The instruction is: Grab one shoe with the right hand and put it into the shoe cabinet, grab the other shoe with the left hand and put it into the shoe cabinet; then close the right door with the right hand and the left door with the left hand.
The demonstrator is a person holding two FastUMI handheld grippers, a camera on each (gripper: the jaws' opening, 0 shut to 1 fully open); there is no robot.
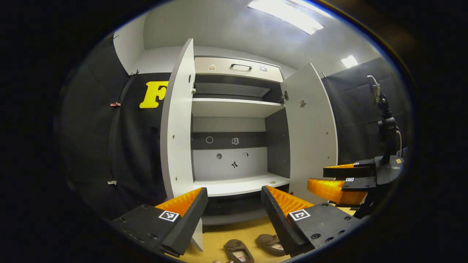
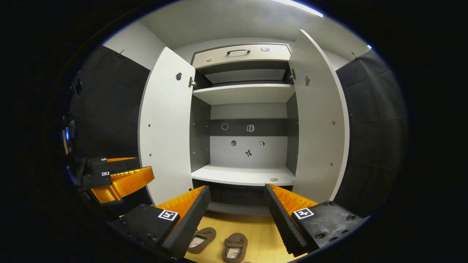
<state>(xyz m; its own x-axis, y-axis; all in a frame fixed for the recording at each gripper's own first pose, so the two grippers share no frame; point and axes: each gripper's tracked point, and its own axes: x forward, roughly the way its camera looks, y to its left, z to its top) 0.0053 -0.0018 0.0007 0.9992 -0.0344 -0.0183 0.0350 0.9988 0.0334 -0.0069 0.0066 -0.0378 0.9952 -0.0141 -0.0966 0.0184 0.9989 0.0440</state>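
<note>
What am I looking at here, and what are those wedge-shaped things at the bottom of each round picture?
Those wedges are the two fingers of handheld grippers; a person carries one in each hand, and each has its own camera looking forward. In the left gripper view, the left gripper is open and holds nothing; the right gripper shows at the side. In the right gripper view, the right gripper is open too. Ahead stands a shoe cabinet with both doors open. Two brown shoes lie on the wooden floor before it.
</note>
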